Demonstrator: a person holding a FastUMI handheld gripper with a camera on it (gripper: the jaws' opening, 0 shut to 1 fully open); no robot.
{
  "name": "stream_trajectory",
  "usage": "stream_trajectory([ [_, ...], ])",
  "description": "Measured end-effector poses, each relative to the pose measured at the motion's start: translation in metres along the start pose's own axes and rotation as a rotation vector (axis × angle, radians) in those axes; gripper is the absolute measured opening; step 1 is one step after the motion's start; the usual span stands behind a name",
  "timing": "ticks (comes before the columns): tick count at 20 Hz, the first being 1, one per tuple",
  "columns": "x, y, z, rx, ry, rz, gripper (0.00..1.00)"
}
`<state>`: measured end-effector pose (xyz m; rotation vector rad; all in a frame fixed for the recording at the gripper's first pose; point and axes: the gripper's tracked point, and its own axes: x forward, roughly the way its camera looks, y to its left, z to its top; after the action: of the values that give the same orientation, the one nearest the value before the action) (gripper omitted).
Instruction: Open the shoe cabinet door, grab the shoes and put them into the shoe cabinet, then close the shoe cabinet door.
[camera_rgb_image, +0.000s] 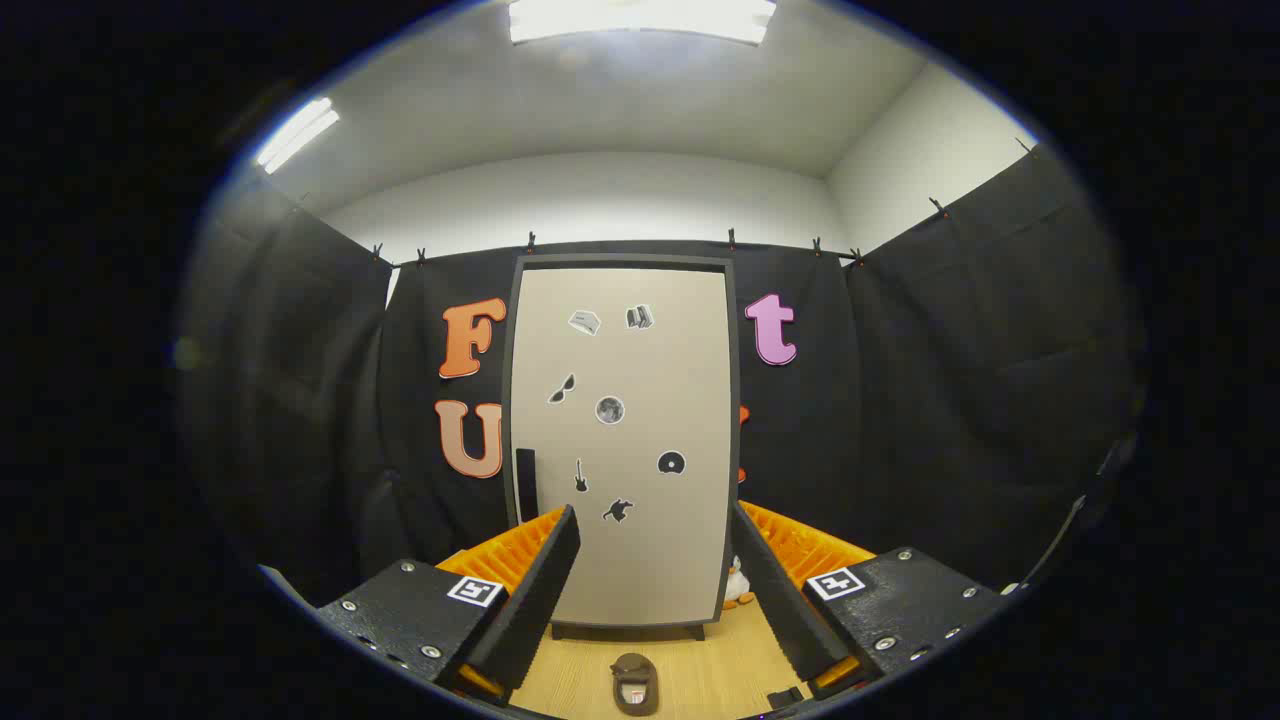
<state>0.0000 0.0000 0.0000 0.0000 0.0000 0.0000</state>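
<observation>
Gripper view: tongs wide open, holding nothing, squared up to the cabinet across the floor; door shut, handle at its left edge. Shoe lies between fingers.

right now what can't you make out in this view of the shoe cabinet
- Shoe cabinet interior: hidden behind its closed door, gripper view.
- Door stickers: too small to identify.
- Small toy-like figure beside the cabinet: partly hidden by a finger of the open hand-held gripper.
- Shoe on the floor between the fingers: cut off low.
</observation>
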Motion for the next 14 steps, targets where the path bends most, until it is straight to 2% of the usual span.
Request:
stream_trajectory([
  [14,-0.01,-0.016,0.002,0.013,-0.003,0.032,0.95],
])
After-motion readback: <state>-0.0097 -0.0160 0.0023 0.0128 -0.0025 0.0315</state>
